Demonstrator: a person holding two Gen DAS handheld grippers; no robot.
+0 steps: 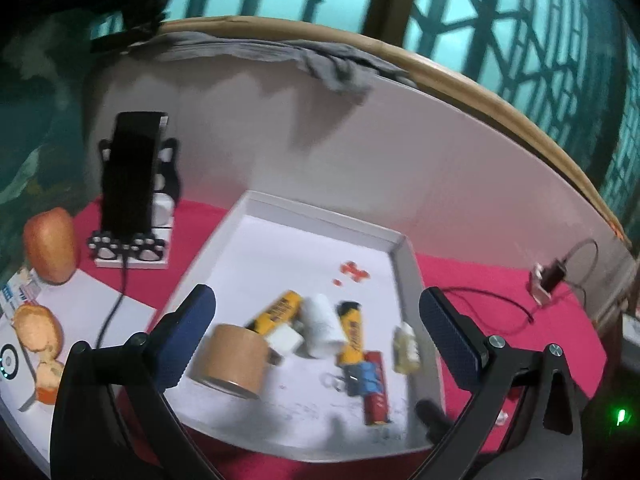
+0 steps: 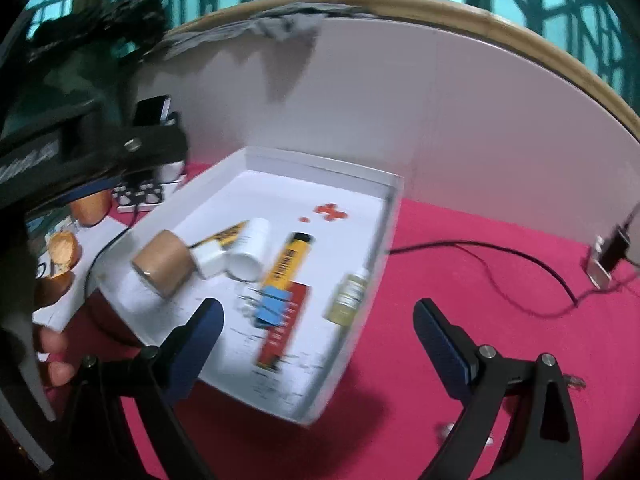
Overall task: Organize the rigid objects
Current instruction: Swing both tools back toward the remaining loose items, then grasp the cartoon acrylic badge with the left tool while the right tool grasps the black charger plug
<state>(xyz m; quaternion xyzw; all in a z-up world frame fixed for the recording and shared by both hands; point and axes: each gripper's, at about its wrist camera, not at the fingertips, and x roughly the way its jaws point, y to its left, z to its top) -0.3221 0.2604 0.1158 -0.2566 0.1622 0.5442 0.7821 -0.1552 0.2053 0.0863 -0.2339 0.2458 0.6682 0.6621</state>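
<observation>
The white tray (image 1: pixel 394 248) sits on the red cloth of the counter (image 2: pixel 460 280), close to the white backboard along the counter's far edge, and it already holds the small rigid things. A brown tape roll (image 1: pixel 232 360) lies on its side by the tray's left edge, with a small white block (image 1: pixel 285 340) touching it. Next come a white cylinder (image 1: pixel 322 330), two yellow tubes (image 1: pixel 278 312), one on each side of that cylinder, and a blue clip (image 1: pixel 366 376) resting on a flat red packet (image 1: pixel 376 396). A little pale bottle (image 1: pixel 406 346) lies against the tray's right wall.

As I read it, the gathering is largely done and the sorting within the tray is now in hand; nothing is being carried. The next move seems to call for choosing one piece, probably the tape roll or the bottle, and coming down on it squarely, since the pile is crowded and a careless reach could knock the neighbours.

The left tongs (image 1: pixel 316 324) hang over the tray's near left part, spread wide and empty, the tape roll just inside the left finger. The right tongs (image 2: pixel 318 332) hover above the tray's near right corner, also spread wide and empty, angled down toward the bottle (image 2: pixel 348 296). Both views are blurred.

Outside the tray, a phone on a stand (image 1: pixel 130 184) and some fruit (image 1: pixel 50 250) sit toward the counter's left end, and a black cable (image 2: pixel 500 268) trails across the cloth on the right.
</observation>
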